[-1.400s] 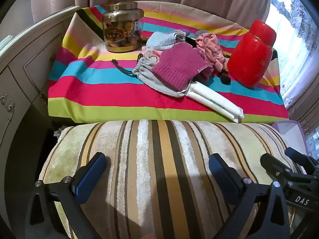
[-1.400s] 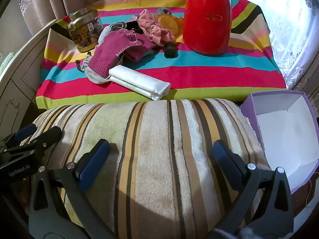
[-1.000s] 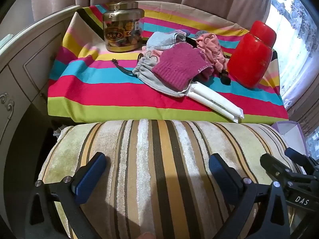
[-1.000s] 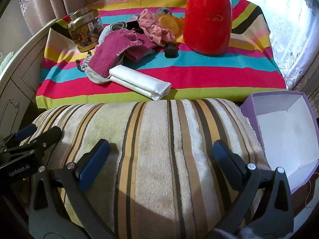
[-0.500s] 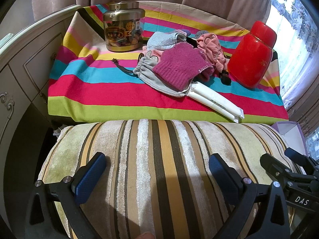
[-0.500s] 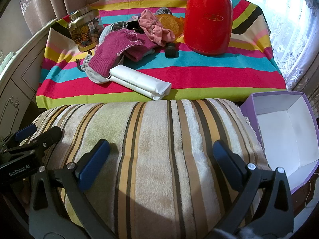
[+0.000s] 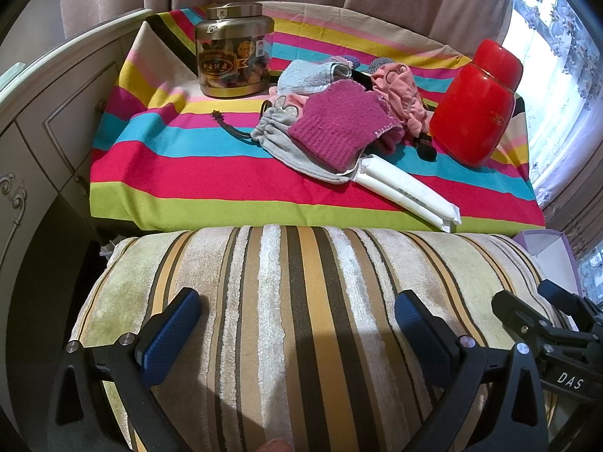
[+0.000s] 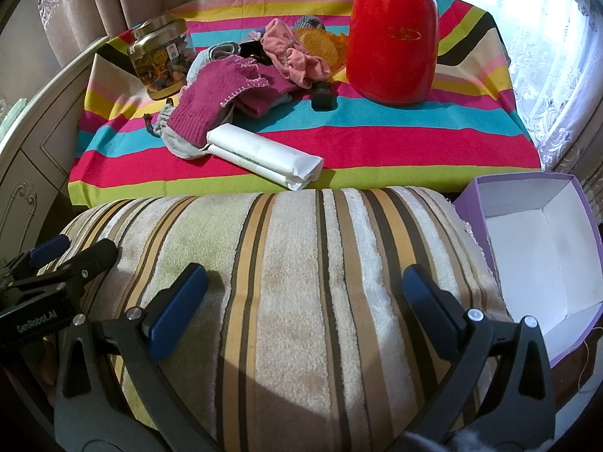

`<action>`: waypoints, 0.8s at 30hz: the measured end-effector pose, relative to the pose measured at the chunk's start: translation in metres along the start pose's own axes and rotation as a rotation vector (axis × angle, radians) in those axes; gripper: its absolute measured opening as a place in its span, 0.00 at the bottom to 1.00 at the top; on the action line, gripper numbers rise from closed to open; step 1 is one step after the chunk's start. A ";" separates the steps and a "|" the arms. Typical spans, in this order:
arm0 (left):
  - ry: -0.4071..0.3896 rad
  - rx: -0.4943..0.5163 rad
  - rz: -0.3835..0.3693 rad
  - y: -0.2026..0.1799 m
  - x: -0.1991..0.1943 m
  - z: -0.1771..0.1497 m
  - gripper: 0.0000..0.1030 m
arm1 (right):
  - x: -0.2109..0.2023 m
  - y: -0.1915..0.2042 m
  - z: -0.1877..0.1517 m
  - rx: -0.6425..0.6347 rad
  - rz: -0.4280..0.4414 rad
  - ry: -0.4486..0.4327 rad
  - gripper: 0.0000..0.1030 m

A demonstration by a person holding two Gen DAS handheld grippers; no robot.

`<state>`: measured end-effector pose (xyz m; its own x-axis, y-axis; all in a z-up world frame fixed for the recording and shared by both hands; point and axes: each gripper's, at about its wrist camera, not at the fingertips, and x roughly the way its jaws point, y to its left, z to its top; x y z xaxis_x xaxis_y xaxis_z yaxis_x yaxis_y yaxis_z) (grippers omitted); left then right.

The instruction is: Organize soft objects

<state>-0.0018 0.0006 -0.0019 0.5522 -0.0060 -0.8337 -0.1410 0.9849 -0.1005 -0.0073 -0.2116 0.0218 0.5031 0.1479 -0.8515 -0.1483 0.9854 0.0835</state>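
A heap of soft things lies on the striped tablecloth (image 7: 188,173): a magenta knit piece (image 7: 339,128) (image 8: 211,101), a grey drawstring pouch (image 7: 279,135) (image 8: 177,139), a pale blue cloth (image 7: 305,77), a pink fabric bundle (image 7: 399,94) (image 8: 290,52) and a white soft pack (image 7: 407,192) (image 8: 264,154). My left gripper (image 7: 297,331) hovers open over a striped plush cushion (image 7: 301,301) (image 8: 301,282), well short of the heap. My right gripper (image 8: 301,301) stands open over the same cushion, nothing between its fingers.
A glass jar with a gold lid (image 7: 233,52) (image 8: 162,60) stands at the back left, a red canister (image 7: 475,109) (image 8: 394,34) at the right. An open purple box (image 8: 542,256) (image 7: 546,252) sits right of the cushion. A white cabinet (image 7: 45,113) borders the left.
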 end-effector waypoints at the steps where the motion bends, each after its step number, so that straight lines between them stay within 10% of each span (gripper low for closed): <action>1: 0.000 0.000 0.000 0.000 0.000 0.000 1.00 | 0.000 0.000 0.000 0.000 0.000 0.000 1.00; 24: -0.001 0.002 -0.002 0.001 0.000 0.000 1.00 | 0.000 0.001 -0.001 0.004 -0.001 -0.017 1.00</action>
<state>-0.0020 0.0015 -0.0016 0.5536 -0.0077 -0.8327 -0.1382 0.9852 -0.1010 -0.0081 -0.2105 0.0213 0.5178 0.1482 -0.8425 -0.1447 0.9859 0.0845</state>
